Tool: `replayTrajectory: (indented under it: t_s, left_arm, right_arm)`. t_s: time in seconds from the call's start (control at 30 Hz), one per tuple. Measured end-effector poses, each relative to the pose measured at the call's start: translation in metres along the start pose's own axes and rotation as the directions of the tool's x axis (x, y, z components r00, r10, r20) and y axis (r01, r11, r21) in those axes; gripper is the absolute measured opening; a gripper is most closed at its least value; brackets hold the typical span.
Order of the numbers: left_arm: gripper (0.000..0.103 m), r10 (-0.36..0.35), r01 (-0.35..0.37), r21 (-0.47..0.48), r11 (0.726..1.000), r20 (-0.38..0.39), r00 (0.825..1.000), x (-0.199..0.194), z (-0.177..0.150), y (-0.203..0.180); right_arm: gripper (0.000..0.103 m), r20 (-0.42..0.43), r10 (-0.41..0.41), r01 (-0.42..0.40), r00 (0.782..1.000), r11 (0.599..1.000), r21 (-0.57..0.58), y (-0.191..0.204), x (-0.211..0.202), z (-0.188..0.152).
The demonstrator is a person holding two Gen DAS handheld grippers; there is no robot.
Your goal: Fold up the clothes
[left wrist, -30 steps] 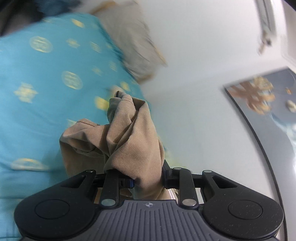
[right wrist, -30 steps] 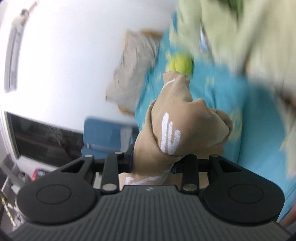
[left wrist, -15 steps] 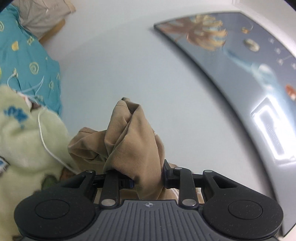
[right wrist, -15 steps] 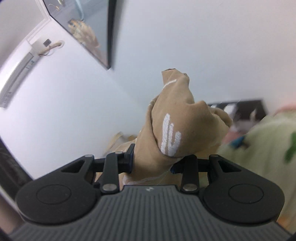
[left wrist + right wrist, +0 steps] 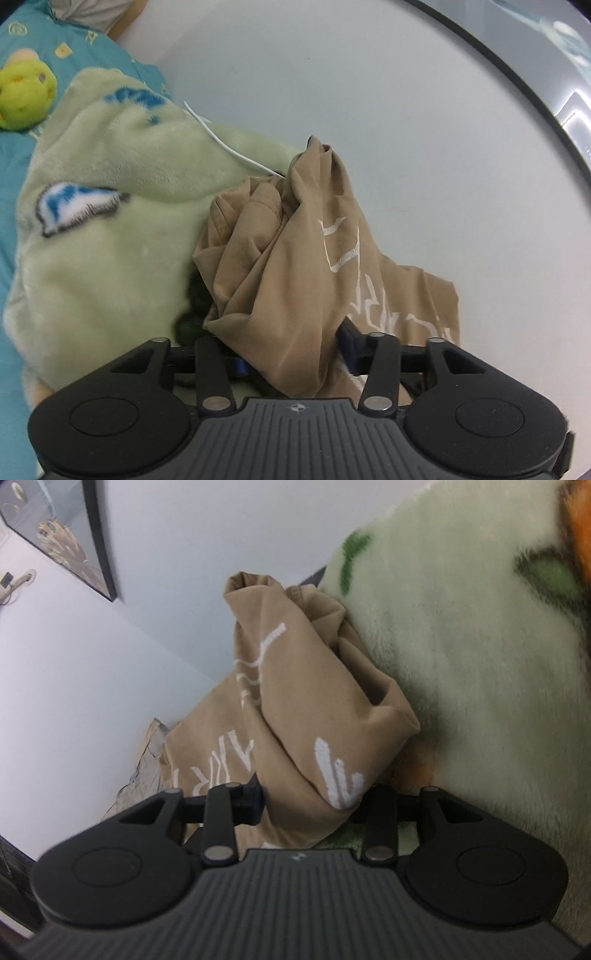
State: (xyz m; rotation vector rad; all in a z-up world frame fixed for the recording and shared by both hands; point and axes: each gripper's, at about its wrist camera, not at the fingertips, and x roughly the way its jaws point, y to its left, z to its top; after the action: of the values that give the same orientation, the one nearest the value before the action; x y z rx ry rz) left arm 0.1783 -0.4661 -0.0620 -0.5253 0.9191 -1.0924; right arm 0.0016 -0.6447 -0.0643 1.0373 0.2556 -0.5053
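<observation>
From my feeds, the biggest thing is a plain pale wall (image 5: 388, 110) with a dark-framed picture (image 5: 62, 542) hanging on it. Below is the bed's teal sheet (image 5: 11, 155), mostly covered by a fluffy pale green blanket (image 5: 110, 240). The tan T-shirt (image 5: 295, 258) with white lettering bunches up at the blanket's edge by the wall. My left hand-held gripper (image 5: 291, 365) and right hand-held gripper (image 5: 310, 805) are both clamped on it.
</observation>
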Motion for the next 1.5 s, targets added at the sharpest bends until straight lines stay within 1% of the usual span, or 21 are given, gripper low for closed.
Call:
replayTrajectory:
  t_s: [0.03, 0.07, 0.1, 0.17, 0.23, 0.33, 0.4, 0.53, 0.6, 0.7, 0.77, 0.8, 0.87, 0.97, 1.0, 1.1, 1.17, 1.23, 1.33, 1.43, 1.5]
  left_arm:
    - [0.053, 0.018, -0.018, 0.013, 1.0, -0.001, 1.0, 0.0, 0.002, -0.003]
    - [0.061, 0.051, -0.051, 0.035, 0.998, -0.007, 0.999, -0.001, 0.003, -0.009]
    - [0.071, 0.088, -0.087, 0.061, 0.994, -0.018, 0.996, -0.003, 0.005, -0.016]
    - [0.079, 0.138, -0.134, 0.118, 0.984, -0.027, 0.99, -0.009, 0.013, -0.034]
    - [0.083, 0.171, -0.167, 0.186, 0.968, -0.005, 0.985, -0.02, 0.012, -0.053]
    - [0.095, 0.224, -0.227, 0.279, 0.933, 0.043, 0.974, -0.046, 0.01, -0.082]
    - [0.102, 0.225, -0.245, 0.332, 0.911, 0.099, 0.969, -0.074, 0.008, -0.103]
    - [0.103, 0.193, -0.249, 0.433, 0.866, 0.17, 0.966, -0.125, -0.007, -0.142]
    - [0.103, 0.174, -0.252, 0.467, 0.847, 0.204, 0.963, -0.158, -0.015, -0.157]
    - [0.103, 0.177, -0.295, 0.509, 0.809, 0.267, 0.947, -0.207, -0.037, -0.18]
    - [0.103, 0.175, -0.322, 0.531, 0.784, 0.308, 0.935, -0.237, -0.052, -0.192]
    - [0.103, 0.169, -0.327, 0.534, 0.779, 0.324, 0.931, -0.249, -0.06, -0.194]
    - [0.103, 0.158, -0.339, 0.54, 0.77, 0.354, 0.922, -0.273, -0.075, -0.197]
    - [0.103, 0.148, -0.36, 0.545, 0.757, 0.394, 0.907, -0.303, -0.098, -0.199]
    - [0.103, 0.151, -0.373, 0.541, 0.753, 0.41, 0.899, -0.31, -0.105, -0.199]
    - [0.103, 0.161, -0.42, 0.544, 0.727, 0.459, 0.874, -0.328, -0.124, -0.201]
    - [0.103, 0.171, -0.444, 0.552, 0.706, 0.475, 0.863, -0.334, -0.135, -0.201]
    - [0.103, 0.178, -0.453, 0.554, 0.698, 0.479, 0.86, -0.338, -0.142, -0.199]
    - [0.103, 0.192, -0.464, 0.547, 0.696, 0.482, 0.855, -0.34, -0.149, -0.193]
    - [0.103, 0.21, -0.486, 0.539, 0.688, 0.494, 0.844, -0.338, -0.155, -0.186]
    - [0.103, 0.216, -0.486, 0.536, 0.69, 0.489, 0.845, -0.336, -0.156, -0.182]
  right_arm:
    - [0.045, -0.017, -0.013, 0.013, 1.0, 1.0, 0.005, 0.003, -0.004, 0.001]
    - [0.045, -0.034, -0.025, 0.026, 0.999, 1.0, 0.011, 0.006, -0.008, 0.002]
    - [0.047, -0.052, -0.038, 0.039, 0.998, 0.999, 0.016, 0.008, -0.013, 0.003]
    - [0.047, -0.087, -0.062, 0.065, 0.994, 0.998, 0.025, 0.014, -0.021, 0.005]
    - [0.049, -0.122, -0.086, 0.091, 0.989, 0.995, 0.033, 0.02, -0.029, 0.007]
    - [0.049, -0.172, -0.121, 0.129, 0.978, 0.991, 0.042, 0.028, -0.042, 0.009]
    - [0.049, -0.152, -0.123, 0.123, 0.981, 0.992, -0.008, 0.04, -0.063, 0.007]
    - [0.049, -0.103, -0.106, 0.092, 0.989, 0.988, -0.125, 0.061, -0.103, 0.003]
    - [0.049, -0.065, -0.089, 0.075, 0.994, 0.978, -0.194, 0.07, -0.123, 0.01]
    - [0.05, -0.007, -0.042, 0.038, 0.999, 0.954, -0.296, 0.088, -0.151, 0.007]
    - [0.061, 0.023, -0.007, 0.015, 1.0, 0.937, -0.35, 0.095, -0.168, 0.001]
    - [0.07, 0.036, 0.013, 0.001, 0.999, 0.926, -0.376, 0.098, -0.178, -0.005]
    - [0.081, 0.061, 0.052, -0.021, 0.997, 0.902, -0.431, 0.104, -0.191, -0.019]
    - [0.082, 0.104, 0.11, -0.039, 0.989, 0.85, -0.525, 0.113, -0.222, -0.042]
    - [0.092, 0.123, 0.123, -0.035, 0.985, 0.832, -0.554, 0.115, -0.228, -0.051]
    - [0.091, 0.181, 0.165, -0.013, 0.97, 0.775, -0.632, 0.12, -0.246, -0.076]
    - [0.091, 0.211, 0.181, 0.003, 0.961, 0.752, -0.659, 0.121, -0.252, -0.09]
    - [0.091, 0.231, 0.187, 0.019, 0.955, 0.738, -0.675, 0.12, -0.254, -0.102]
    - [0.091, 0.255, 0.184, 0.045, 0.949, 0.722, -0.69, 0.118, -0.253, -0.117]
    - [0.091, 0.275, 0.181, 0.066, 0.944, 0.715, -0.696, 0.117, -0.253, -0.129]
    - [0.091, 0.289, 0.18, 0.081, 0.94, 0.706, -0.704, 0.117, -0.253, -0.135]
